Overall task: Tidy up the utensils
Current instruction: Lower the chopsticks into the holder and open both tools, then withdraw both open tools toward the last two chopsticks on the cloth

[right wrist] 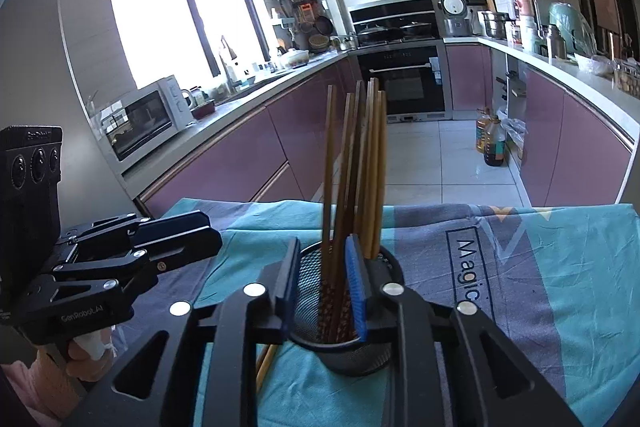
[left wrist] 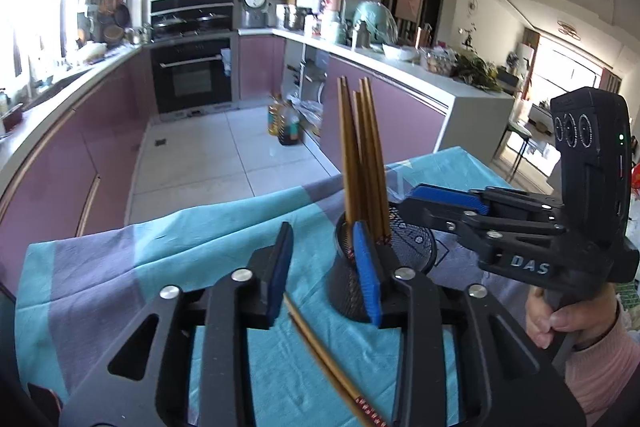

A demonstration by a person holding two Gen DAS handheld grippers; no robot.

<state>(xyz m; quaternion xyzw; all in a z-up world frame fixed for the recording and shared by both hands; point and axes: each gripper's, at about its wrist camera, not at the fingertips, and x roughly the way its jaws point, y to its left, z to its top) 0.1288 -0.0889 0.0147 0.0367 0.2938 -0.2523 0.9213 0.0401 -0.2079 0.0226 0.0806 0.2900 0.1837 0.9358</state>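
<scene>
Holder point(right wrist: 352, 343): black mesh cup standing upright on the cloth, near the front edge of the surface; lower wall hiding behind gripper frames in both views.
Chopsticks in holder point(right wrist: 360, 163): wooden bundle standing in the cup, fanning slightly, tips rising well above the rim; patterned lower ends showing only through the mesh.
Loose chopsticks point(left wrist: 328, 359): pair lying flat on the cloth just beside the cup, under the left gripper; patterned end running off the bottom of the left view, far end hiding behind a blue pad.
Left gripper point(left wrist: 326, 273): jaws standing apart, clamping nothing; right-hand blue pad overlapping the cup's near wall, contact impossible to tell; loose pair lying below the gap.
Right gripper point(right wrist: 322, 293): jaws standing apart, pads not pressing on anything that shows; several standing chopsticks appearing between the pads, depth hard to judge.
Hands: right hand point(left wrist: 568, 315) and pink sleeve gripping a handle at the edge of the left view; left hand point(right wrist: 86, 357) partly cut off at the lower corner of the right view.
Cloth point(right wrist: 560, 267): teal and grey, wrinkling, draping over the far edge of the surface; printed lettering partly readable.
Open room: bare cloth lying wide to the right of the cup in the right view; bare cloth to the left of the left gripper in its own view.
Beyond the edge: tiled floor point(left wrist: 208, 155) and purple cabinets.
</scene>
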